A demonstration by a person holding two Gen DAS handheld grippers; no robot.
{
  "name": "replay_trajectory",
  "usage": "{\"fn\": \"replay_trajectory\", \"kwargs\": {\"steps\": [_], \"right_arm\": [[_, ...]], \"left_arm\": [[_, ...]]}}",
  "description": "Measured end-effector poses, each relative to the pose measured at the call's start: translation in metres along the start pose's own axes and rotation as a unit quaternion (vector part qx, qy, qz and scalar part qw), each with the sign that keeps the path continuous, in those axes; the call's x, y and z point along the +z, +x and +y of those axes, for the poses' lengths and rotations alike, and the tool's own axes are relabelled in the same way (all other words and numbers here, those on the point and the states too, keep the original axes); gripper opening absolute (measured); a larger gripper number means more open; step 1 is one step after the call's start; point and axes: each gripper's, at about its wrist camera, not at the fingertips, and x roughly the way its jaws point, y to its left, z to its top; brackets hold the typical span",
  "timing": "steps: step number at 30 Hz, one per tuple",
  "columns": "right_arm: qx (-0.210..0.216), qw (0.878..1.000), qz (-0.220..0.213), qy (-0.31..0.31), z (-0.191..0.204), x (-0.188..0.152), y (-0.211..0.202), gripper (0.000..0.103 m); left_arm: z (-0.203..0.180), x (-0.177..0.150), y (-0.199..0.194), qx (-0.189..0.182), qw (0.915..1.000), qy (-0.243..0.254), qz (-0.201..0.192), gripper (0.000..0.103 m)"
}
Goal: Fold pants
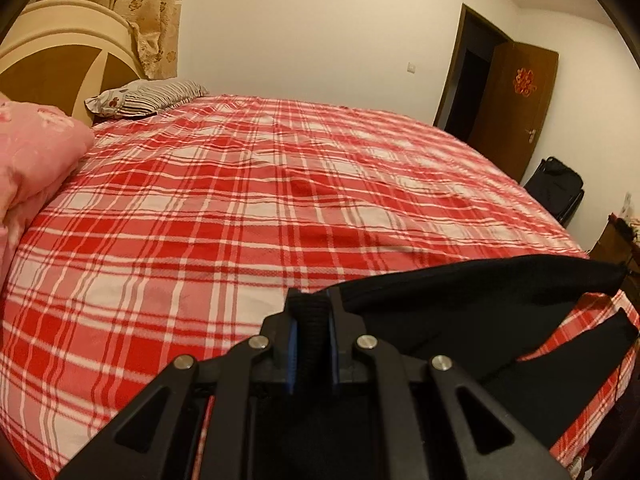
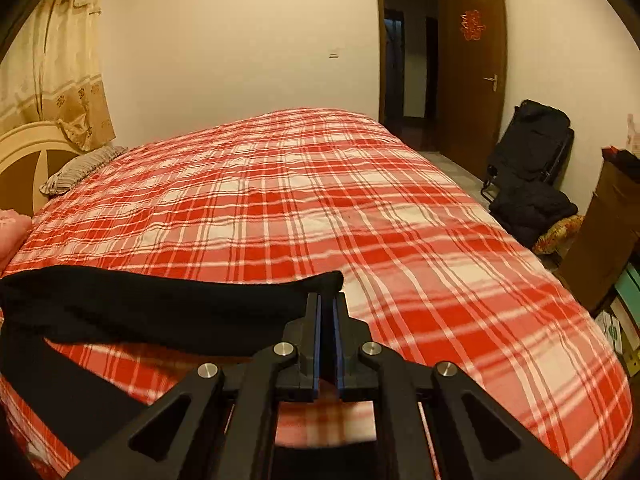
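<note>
The black pants (image 1: 480,300) hang stretched between my two grippers, lifted over the near edge of the red plaid bed (image 1: 240,184). In the left wrist view my left gripper (image 1: 311,296) is shut on a bunched black edge, and the cloth runs off to the right, with a loose strip (image 1: 592,340) drooping below. In the right wrist view my right gripper (image 2: 327,298) is shut, with the pants (image 2: 160,304) reaching its fingertips from the left. The pinched part there is thin and dark between the blue pads. One leg drops down at the lower left (image 2: 60,380).
A pink quilt (image 1: 36,160) and a striped pillow (image 1: 148,96) lie by the headboard (image 1: 52,60) at the left. Beyond the bed's (image 2: 400,240) right side stand an open brown door (image 2: 472,72), a black folding chair (image 2: 528,148) with dark clothes, and boxes (image 2: 616,320).
</note>
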Motion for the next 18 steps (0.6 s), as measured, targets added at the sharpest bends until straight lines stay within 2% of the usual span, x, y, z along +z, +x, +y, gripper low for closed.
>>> {"fn": "replay_trajectory", "kwargs": {"steps": [6,11,18], "right_arm": [[0.001,1.000,-0.015,0.008,-0.013,-0.029,-0.027,0.005],[-0.006,1.000,-0.016,0.016,-0.023,-0.051,-0.044,0.005],[-0.018,1.000,-0.001,0.020,-0.030,-0.082,-0.054,0.005]], "left_arm": [[0.007,-0.016,-0.020,-0.012,0.9997,-0.006,-0.018,0.013],[0.009,-0.036,-0.044,-0.040,0.9982,-0.008,-0.044,0.013],[0.016,-0.078,-0.042,-0.043,0.9989,-0.009,-0.015,0.013]]}}
